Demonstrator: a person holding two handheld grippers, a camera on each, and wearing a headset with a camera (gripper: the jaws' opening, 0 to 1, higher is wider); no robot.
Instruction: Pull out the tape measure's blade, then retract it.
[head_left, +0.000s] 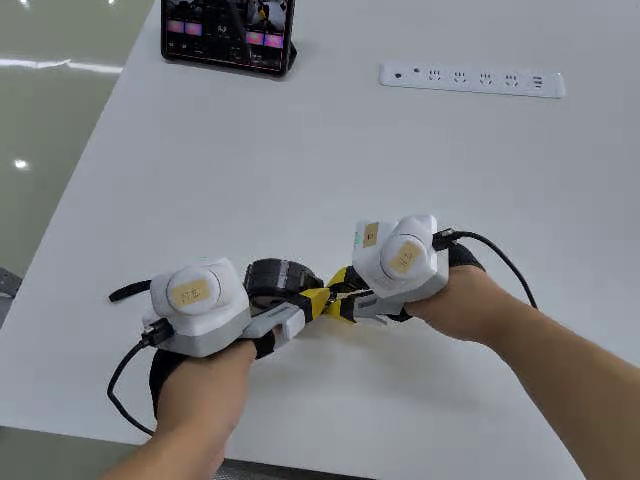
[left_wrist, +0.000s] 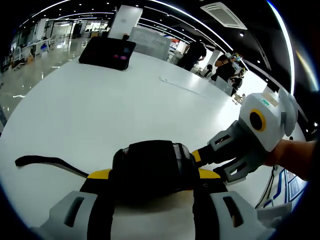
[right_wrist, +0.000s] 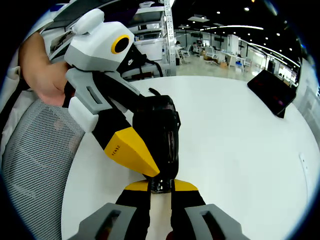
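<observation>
A black tape measure (head_left: 283, 279) lies near the front edge of the white table (head_left: 300, 160). My left gripper (head_left: 300, 291) is shut on the tape measure's case (left_wrist: 152, 167), one yellow-tipped jaw on each side. My right gripper (head_left: 341, 293) points left at the case and touches its end. In the right gripper view, my right gripper (right_wrist: 161, 188) is shut on the small metal blade tip (right_wrist: 161, 185) at the mouth of the case (right_wrist: 159, 132). No length of blade shows between tip and case. A black wrist strap (left_wrist: 45, 162) trails off to the left.
A dark tablet (head_left: 228, 32) stands propped at the far edge. A white power strip (head_left: 472, 78) lies at the far right. The table's left edge (head_left: 70, 200) drops to a shiny floor. A grey mesh chair (right_wrist: 35, 160) is behind me.
</observation>
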